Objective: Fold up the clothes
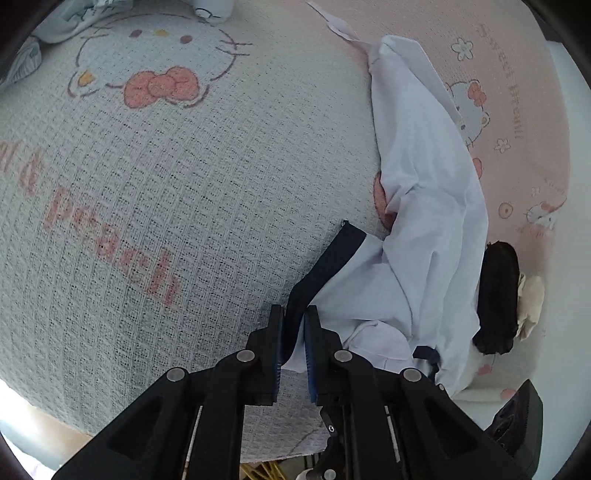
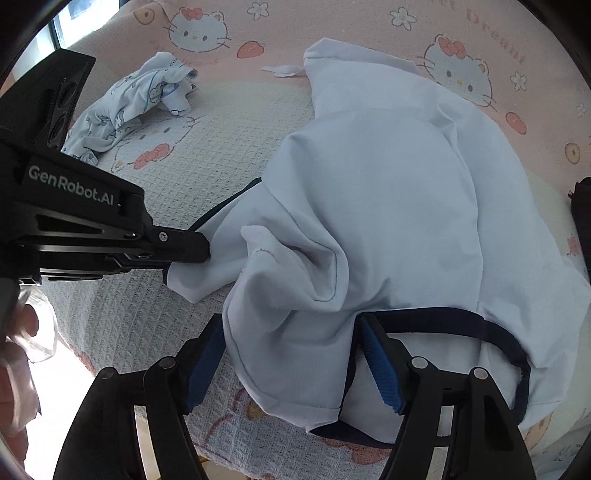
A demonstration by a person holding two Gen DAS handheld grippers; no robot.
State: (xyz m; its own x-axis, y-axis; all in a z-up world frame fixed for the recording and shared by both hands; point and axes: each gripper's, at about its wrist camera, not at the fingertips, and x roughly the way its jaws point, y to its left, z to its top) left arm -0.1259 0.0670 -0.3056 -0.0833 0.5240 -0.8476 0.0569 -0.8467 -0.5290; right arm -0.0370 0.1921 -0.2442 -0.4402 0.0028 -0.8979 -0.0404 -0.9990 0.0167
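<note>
Left tongs (image 1: 294, 314): clamped on white shirt's (image 2: 388, 206) navy trim (image 1: 325, 266).
Right tongs (image 2: 291, 332): spread wide around shirt fold.
Bed (image 1: 166, 184): carries shirt.

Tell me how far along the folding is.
Early. Nothing looks folded: the white shirt lies crumpled on the blanket. In hand: the left gripper is shut on its navy-trimmed edge; the right gripper is open around a bunched fold. Left: flattening and folding it, then the printed garment behind.

a home bedroom: cartoon-cat waffle blanket (image 1: 155, 192) over a pink printed sheet (image 2: 332, 22), strewn with laundry
</note>
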